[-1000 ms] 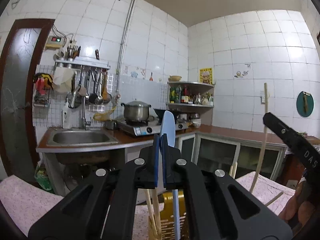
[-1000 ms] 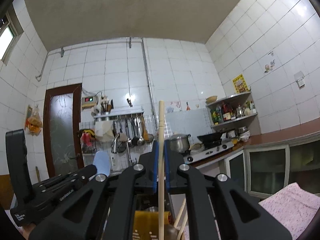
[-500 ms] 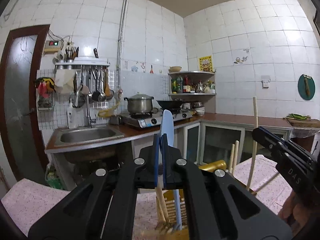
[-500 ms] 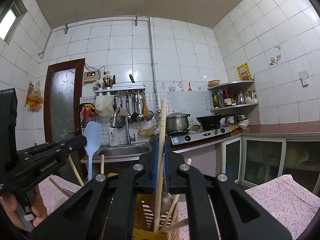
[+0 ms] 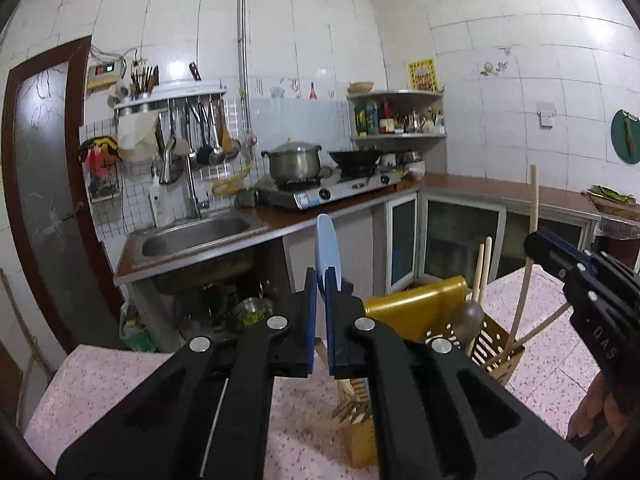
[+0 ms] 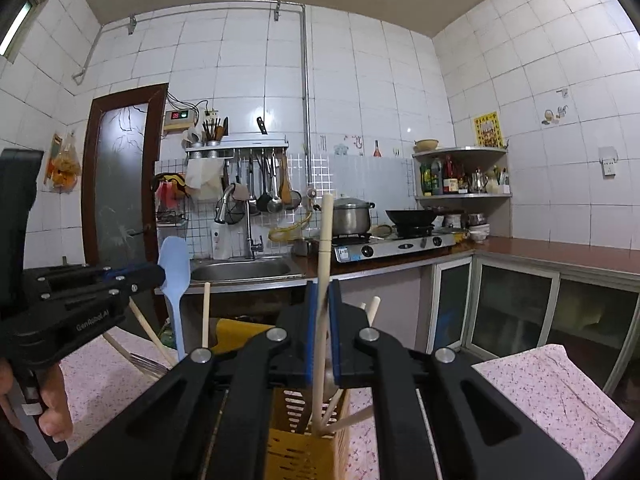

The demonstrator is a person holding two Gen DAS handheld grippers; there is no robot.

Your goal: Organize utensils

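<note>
My left gripper (image 5: 318,322) is shut on a light blue spatula (image 5: 327,249), blade up, its handle reaching down into a yellow slotted utensil holder (image 5: 420,312). My right gripper (image 6: 323,332) has its jaws a little apart around a long wooden stick (image 6: 326,240) that leans with its lower end inside the holder (image 6: 296,444). The blue spatula (image 6: 174,268) and left gripper (image 6: 152,276) show at the left of the right wrist view. Several wooden utensils (image 5: 482,268) and a round-headed ladle (image 5: 468,316) stand in the holder.
The holder stands on a table with a pink patterned cloth (image 5: 548,344). Behind are a sink (image 5: 192,236), a counter with a gas stove, pot (image 5: 295,164) and wok, a corner shelf, hanging utensils, low cabinets and a brown door (image 6: 120,176).
Both grippers have tilted and come down toward the holder with their utensils. The stick's lower end now sits in the holder, and the right jaws have slackened around it.
</note>
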